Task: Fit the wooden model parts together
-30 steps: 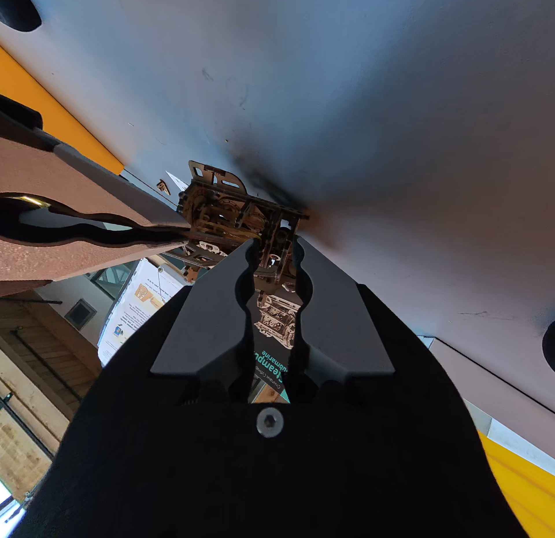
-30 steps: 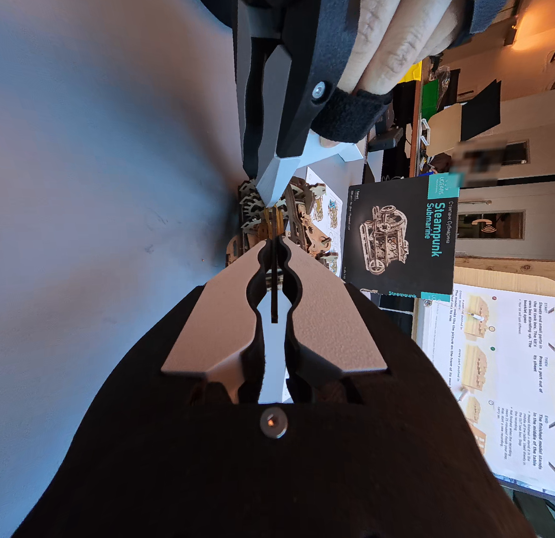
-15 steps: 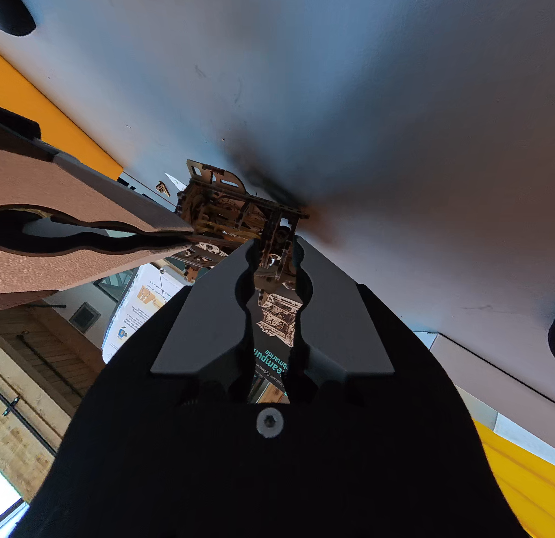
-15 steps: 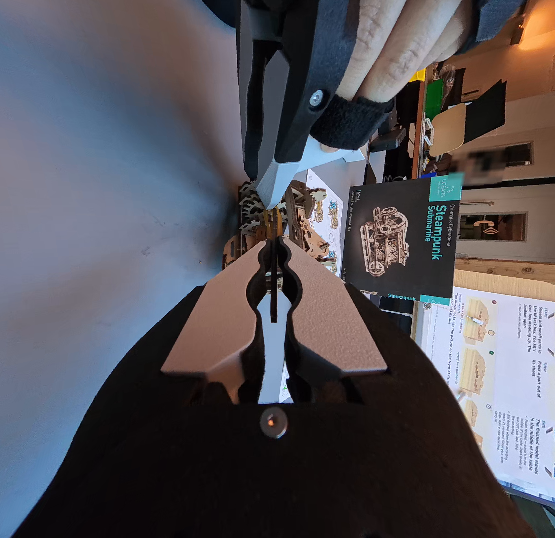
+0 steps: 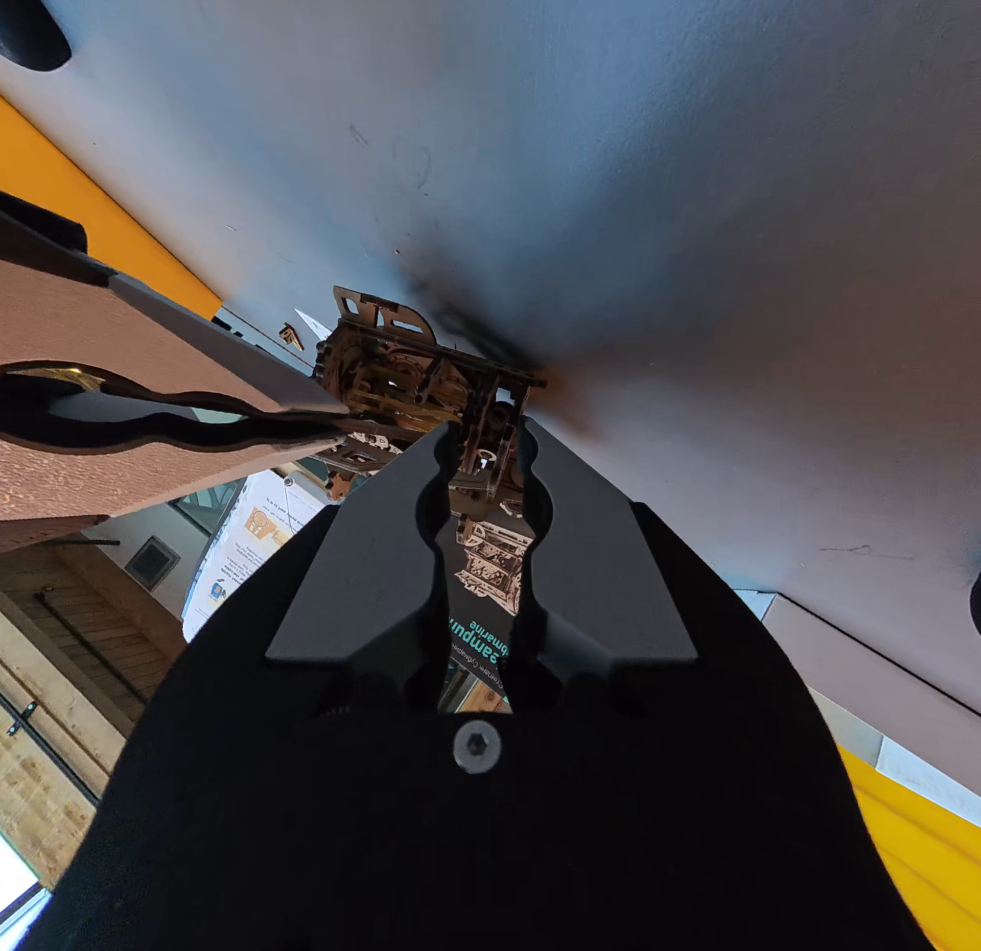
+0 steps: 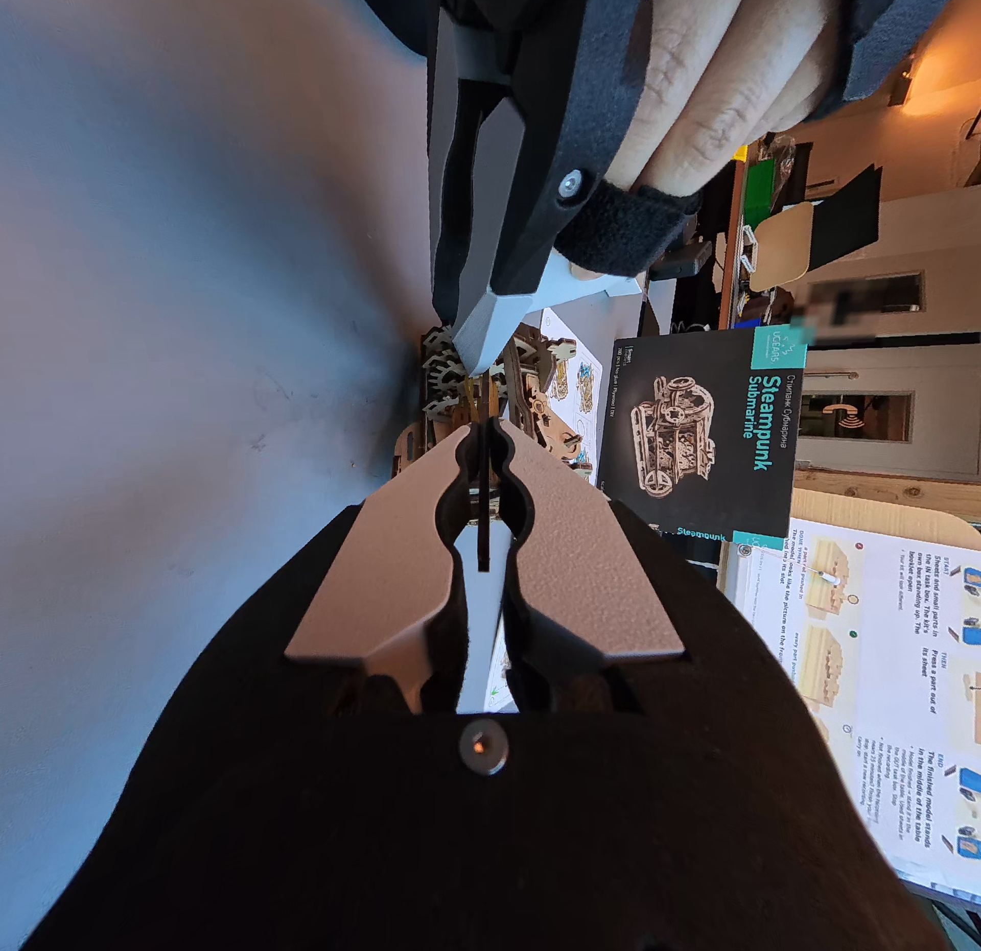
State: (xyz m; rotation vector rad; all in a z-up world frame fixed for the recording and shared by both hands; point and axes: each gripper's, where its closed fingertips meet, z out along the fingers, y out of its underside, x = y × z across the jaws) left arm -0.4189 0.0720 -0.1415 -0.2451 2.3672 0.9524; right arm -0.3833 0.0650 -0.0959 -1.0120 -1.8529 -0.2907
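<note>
The wooden model (image 5: pixel 403 373), a brown assembly of gears and frames, stands on the grey table (image 5: pixel 584 156). My left gripper (image 5: pixel 485 434) has black fingers and is shut on an upright frame part of the model. In the right wrist view it reaches in from above (image 6: pixel 472 358), held by a hand. My right gripper (image 6: pixel 483 426) has tan fingers and is shut on a thin flat wooden piece (image 6: pixel 483 527), seen edge-on. Its tips touch the model (image 6: pixel 440 373) beside the left gripper. In the left wrist view the right gripper (image 5: pixel 340 421) comes in from the left.
A black kit box (image 6: pixel 700 437) with a picture of the model stands just behind it. A white instruction sheet (image 6: pixel 876 687) lies on the right and a printed booklet (image 6: pixel 573 384) lies behind the model. A small loose wooden bit (image 5: pixel 289 335) lies near the table's yellow edge (image 5: pixel 79 209). There is about 6 centimeters between the tips of the two grippers.
Very little. My right gripper has edged slightly closer to the model with the thin piece. My left gripper keeps its hold on the model.
</note>
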